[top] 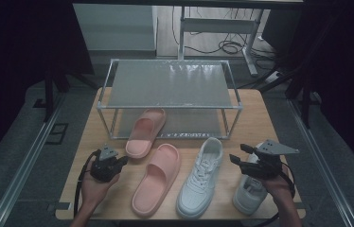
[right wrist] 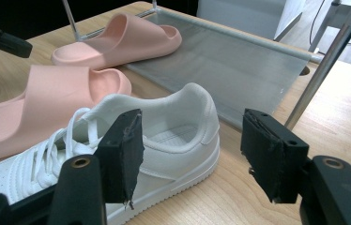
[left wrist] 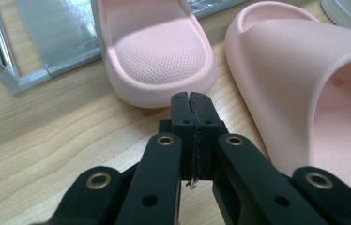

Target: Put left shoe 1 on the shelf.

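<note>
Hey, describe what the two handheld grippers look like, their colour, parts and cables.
Both are black. The left gripper has flat black linkage arms with brass-ringed pivot holes and a small grey plate on top. The right gripper has blocky black jaw pads with rough, worn faces and a larger grey three-cornered plate. A black cable trails from the left one.

silver rack (top: 168, 85) at back of wooden table (top: 260, 118); cables (top: 227, 46) on floor beyond.

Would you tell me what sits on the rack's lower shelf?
One pink slipper lies partly on the rack's lower shelf, heel sticking out; the frosted top shelf covers the rest.
</note>
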`<state>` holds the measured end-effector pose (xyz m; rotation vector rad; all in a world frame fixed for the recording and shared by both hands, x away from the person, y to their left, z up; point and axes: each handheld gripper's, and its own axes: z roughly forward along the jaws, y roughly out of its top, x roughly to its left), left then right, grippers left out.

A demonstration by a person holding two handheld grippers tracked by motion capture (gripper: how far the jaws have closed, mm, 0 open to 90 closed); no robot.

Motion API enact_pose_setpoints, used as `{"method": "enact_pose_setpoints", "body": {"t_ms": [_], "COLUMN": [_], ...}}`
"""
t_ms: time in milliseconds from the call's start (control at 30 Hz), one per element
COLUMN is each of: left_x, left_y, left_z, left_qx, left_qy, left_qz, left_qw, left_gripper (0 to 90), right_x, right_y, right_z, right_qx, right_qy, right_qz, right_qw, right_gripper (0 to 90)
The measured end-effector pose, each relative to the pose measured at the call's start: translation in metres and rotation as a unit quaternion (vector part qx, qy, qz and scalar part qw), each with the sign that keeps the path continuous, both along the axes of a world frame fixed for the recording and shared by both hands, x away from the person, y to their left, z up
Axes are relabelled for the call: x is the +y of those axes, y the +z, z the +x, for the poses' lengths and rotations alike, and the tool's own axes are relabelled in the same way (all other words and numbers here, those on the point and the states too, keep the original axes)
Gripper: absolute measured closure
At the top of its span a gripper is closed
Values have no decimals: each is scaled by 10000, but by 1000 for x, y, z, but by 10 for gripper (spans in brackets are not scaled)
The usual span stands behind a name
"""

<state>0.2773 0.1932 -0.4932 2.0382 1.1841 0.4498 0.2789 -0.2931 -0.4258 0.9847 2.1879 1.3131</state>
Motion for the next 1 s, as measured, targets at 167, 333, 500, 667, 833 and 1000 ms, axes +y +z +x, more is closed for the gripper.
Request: {"method": "enact_pose_setpoints", "body": {"t_ms": [167, 333, 500, 667, 833, 1000], "left_x": [-5, -10, -14, -19, -23, -24], "left_y": [-6, -9, -13, -14, -15, -18], "left_z": [3, 3, 1, 2, 5, 9], "left_qx": [54, 88, 165, 176, 180, 206], "left_qy": [-58, -96, -155, -210, -245, -223], "left_qz": [-15, -8, 36, 50, 63, 124], "left_qw": [10000, 9999, 9997, 9996, 9995, 9995], "left_gripper": [897, 897, 897, 896, 898, 900], "right_x": [-1, -2, -5, -6, -5, -4], "right_y": [-1, 0, 3, 3, 3, 3], "right_z": [1, 0, -1, -1, -1, -1], "right_qx": [16, -16, -55, -64, -56, -60], "right_qy": [-45, -34, -47, -72, -67, -53], "right_qz": [14, 13, 33, 39, 34, 23], "right_qw": [10000, 10000, 10000, 9999, 10000, 10000], "right_gripper": [399, 399, 400, 400, 400, 400]}}
